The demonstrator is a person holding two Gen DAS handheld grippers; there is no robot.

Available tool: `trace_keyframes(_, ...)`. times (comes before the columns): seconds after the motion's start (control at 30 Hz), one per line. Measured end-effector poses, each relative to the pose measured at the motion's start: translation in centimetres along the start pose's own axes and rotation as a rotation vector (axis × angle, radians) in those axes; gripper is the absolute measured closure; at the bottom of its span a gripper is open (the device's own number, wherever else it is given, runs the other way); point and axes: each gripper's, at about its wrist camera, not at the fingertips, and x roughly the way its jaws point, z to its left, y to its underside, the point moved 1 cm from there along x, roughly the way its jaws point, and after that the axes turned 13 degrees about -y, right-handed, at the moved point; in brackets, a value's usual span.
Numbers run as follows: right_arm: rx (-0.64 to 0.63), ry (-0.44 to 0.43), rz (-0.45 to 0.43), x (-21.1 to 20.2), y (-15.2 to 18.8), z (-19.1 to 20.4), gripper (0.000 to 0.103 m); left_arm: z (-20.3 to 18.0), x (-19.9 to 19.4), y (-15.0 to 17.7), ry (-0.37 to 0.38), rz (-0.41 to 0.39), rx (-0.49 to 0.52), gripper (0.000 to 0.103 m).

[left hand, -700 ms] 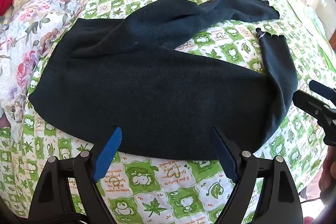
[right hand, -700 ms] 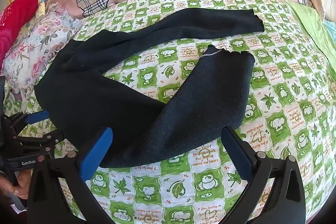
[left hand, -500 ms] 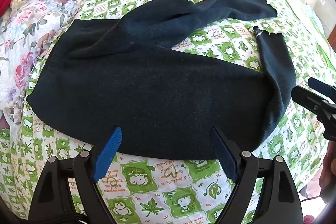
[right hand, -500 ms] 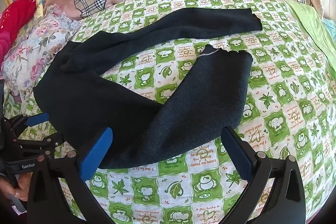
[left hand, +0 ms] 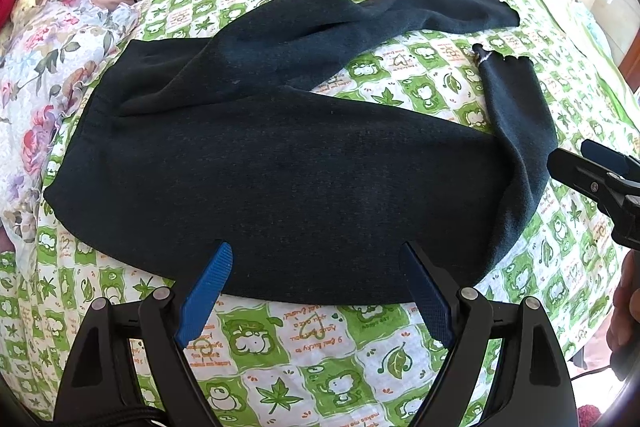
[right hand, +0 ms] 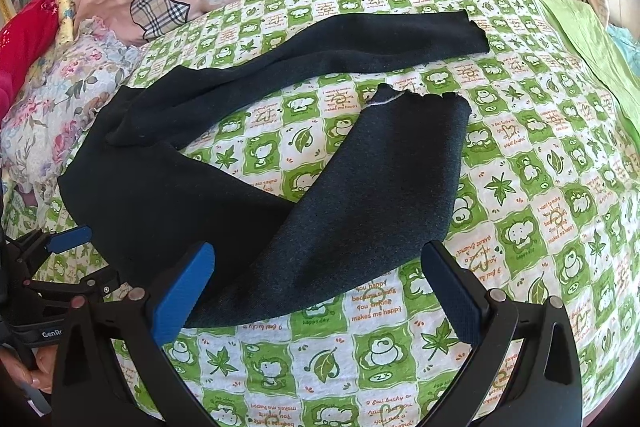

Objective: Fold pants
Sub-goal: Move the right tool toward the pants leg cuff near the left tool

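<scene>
Both views have crept closer to the pants over the last moment; the cloth itself has not shifted, so I judge this the approach, with no fold begun. The pants lie spread on the bed, legs splayed apart toward its far edge. Left gripper and right gripper hang wide apart over the near hem, empty.

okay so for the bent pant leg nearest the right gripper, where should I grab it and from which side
Probably grip the bent leg at its ragged cuff, on the outer right corner. Come in low from the right with the open right gripper: that corner lies flat on the green checked sheet, free of the other leg, so the jaws can pinch one edge.
</scene>
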Motion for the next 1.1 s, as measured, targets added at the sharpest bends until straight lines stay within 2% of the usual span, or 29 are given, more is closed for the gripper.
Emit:
trace_keyframes(0.07, 0.014, -0.015, 0.008, 0.0, 0.0, 0.0, 0.001, -0.1, 0.0, 0.0, 0.003, 0.001, 0.003, 0.017)
trace_keyframes(0.17, -0.019, 0.003, -0.064, -0.2, -0.2, -0.3, 0.001, -0.2, 0.1, -0.1, 0.008, 0.002, 0.006, 0.017)
trace_keyframes(0.4, 0.014, 0.006, -0.026, -0.1, -0.4, -0.6, 0.001, -0.5, -0.1, -0.1, 0.033, 0.001, 0.013, 0.017)
trace_keyframes(0.53, -0.009, 0.017, -0.053, -0.1, -0.7, -0.7, 0.001, -1.0, -0.6, -0.3, 0.059, -0.011, 0.031, 0.017)
trace_keyframes(0.7, 0.041, 0.000, -0.058, -0.2, -1.2, -1.4, 0.001, -2.0, -1.3, -0.3, 0.086, -0.027, 0.062, 0.017)
trace_keyframes(1.1, 0.038, 0.021, -0.062, -0.2, -1.8, -2.1, 0.001, -2.7, -1.2, -0.5, 0.103, -0.021, 0.074, 0.017)
